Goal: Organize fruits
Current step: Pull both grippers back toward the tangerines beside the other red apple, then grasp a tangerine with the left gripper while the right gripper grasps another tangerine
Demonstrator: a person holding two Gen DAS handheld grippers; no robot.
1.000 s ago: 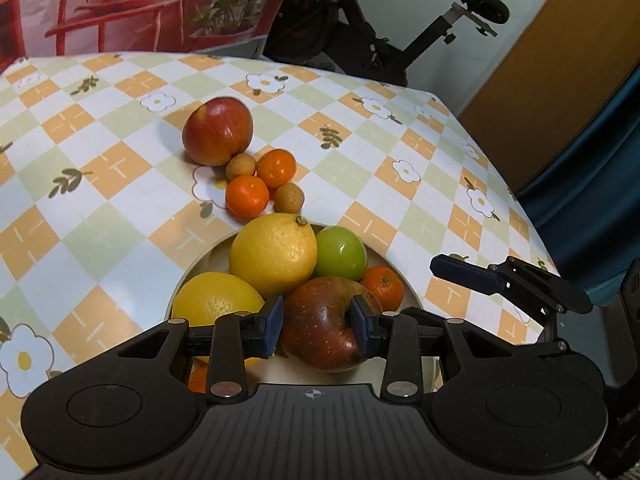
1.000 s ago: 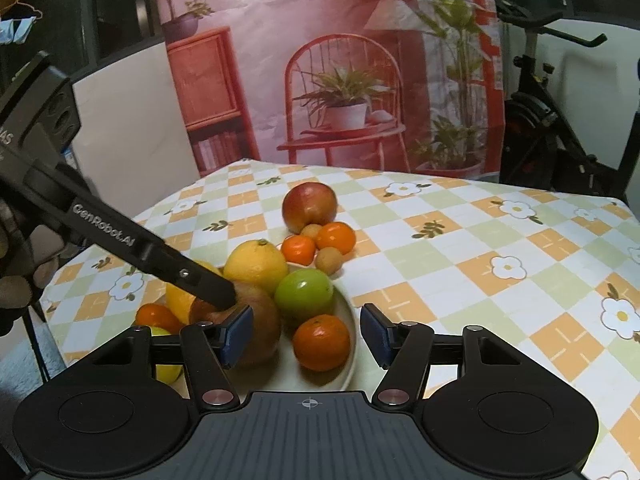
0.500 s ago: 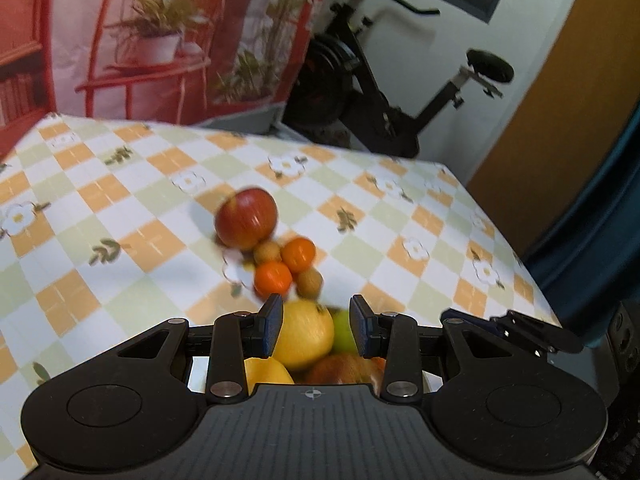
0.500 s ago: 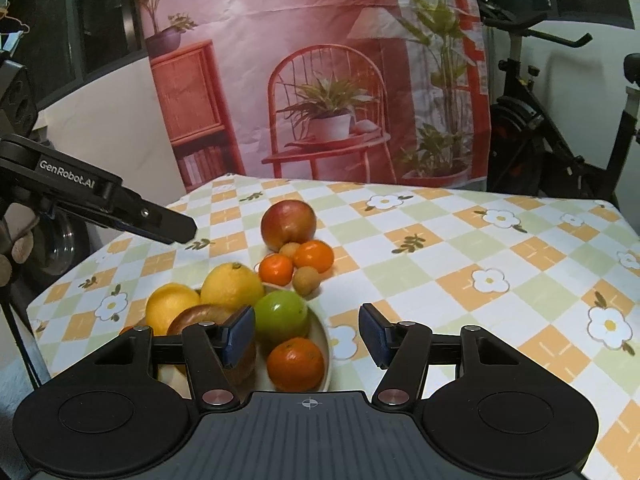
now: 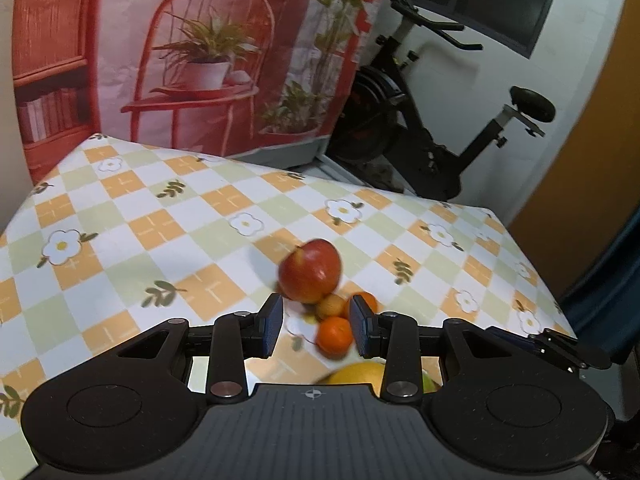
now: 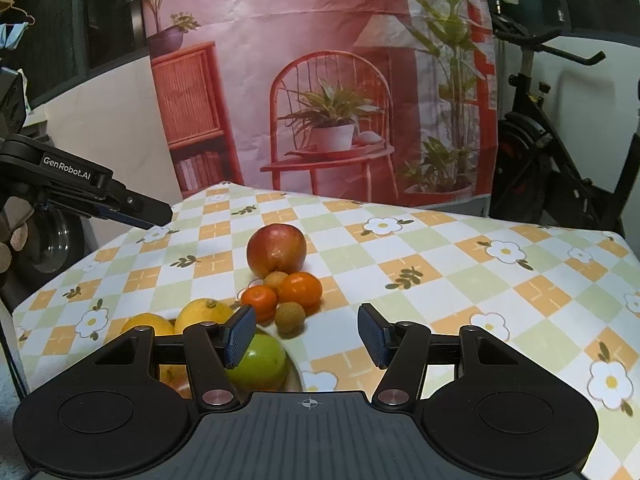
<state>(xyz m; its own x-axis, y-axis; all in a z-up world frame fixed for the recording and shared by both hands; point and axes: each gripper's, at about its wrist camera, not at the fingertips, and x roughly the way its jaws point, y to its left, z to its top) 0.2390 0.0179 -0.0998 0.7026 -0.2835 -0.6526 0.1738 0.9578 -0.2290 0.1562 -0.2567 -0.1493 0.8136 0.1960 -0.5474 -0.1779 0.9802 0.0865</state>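
Observation:
A red apple [image 5: 310, 270] [image 6: 276, 250] lies on the checked tablecloth. Close by it are two tangerines [image 6: 300, 288] [image 6: 259, 300] and two small brown fruits [image 6: 290, 316] [image 6: 275, 279]. A white plate [image 6: 294, 372] nearer to me holds a green apple [image 6: 256, 360] and yellow citrus [image 6: 204, 314]. My left gripper [image 5: 316, 326] hovers above the plate's far side, open with nothing between its pads. Its dark fingers [image 6: 132, 208] show at the left of the right wrist view. My right gripper [image 6: 307, 336] is open and empty over the plate's right rim.
The table's far edge meets a printed red backdrop [image 6: 320, 80]. An exercise bike [image 5: 440, 140] stands behind the far right corner. A brown door and a blue curtain [image 5: 600, 280] flank the right edge. Bare cloth stretches left [image 5: 120, 240] and right [image 6: 480, 280] of the fruit.
My left gripper has lifted and tilted up off the plate, leaving the dark red apple there. The right gripper has slid a little, so the plate now sits lower left in its view.

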